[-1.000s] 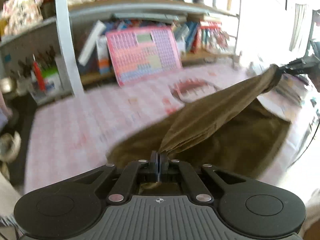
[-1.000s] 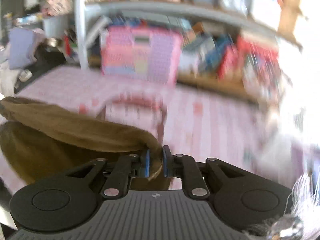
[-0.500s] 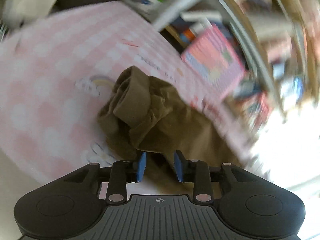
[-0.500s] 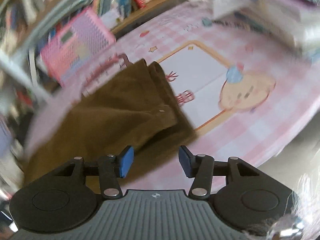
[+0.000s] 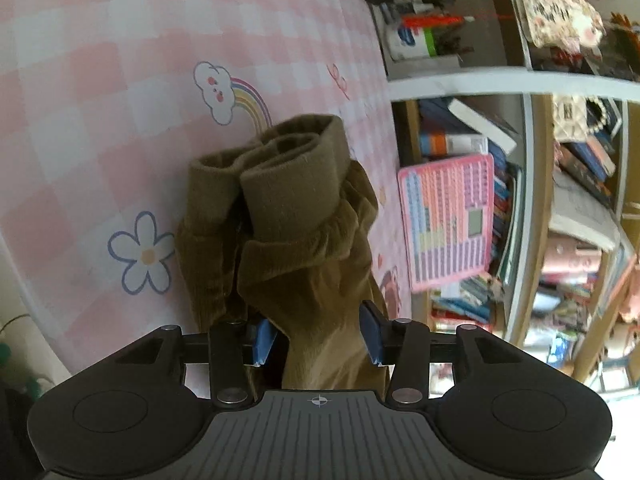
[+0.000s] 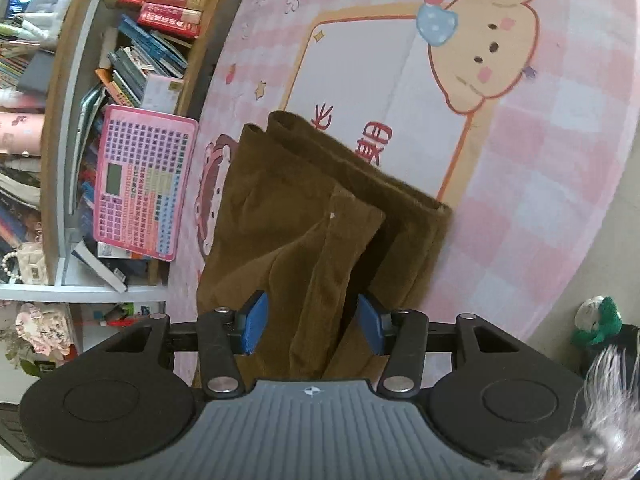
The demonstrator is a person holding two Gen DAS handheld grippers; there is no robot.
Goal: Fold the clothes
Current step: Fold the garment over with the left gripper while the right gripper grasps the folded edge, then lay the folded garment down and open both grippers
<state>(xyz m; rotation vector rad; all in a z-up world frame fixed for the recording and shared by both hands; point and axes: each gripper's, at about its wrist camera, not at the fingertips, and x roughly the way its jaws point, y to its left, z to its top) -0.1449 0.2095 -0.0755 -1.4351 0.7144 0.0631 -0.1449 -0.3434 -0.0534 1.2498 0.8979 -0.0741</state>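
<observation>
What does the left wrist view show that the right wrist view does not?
Only the left wrist view: the trousers' gathered waistband end, bunched up, plus a cloud-and-rainbow print and a flower print on the cloth. Only the right wrist view: the hem end lying folded flat, a framed cartoon animal print, and a green toy off the table edge. Both: brown trousers on the pink checked cloth, the pink board against the shelves, and a claw with fabric between its blue pads, unpinched.

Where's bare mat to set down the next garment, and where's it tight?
Free: the checked mat left of the brown trousers in the left wrist view, around the cloud and flower prints; and, in the right wrist view, the mat right of the trousers, over the bunny print. Crowded: the bookshelf and pink keyboard toy along the opposite edge.
</observation>
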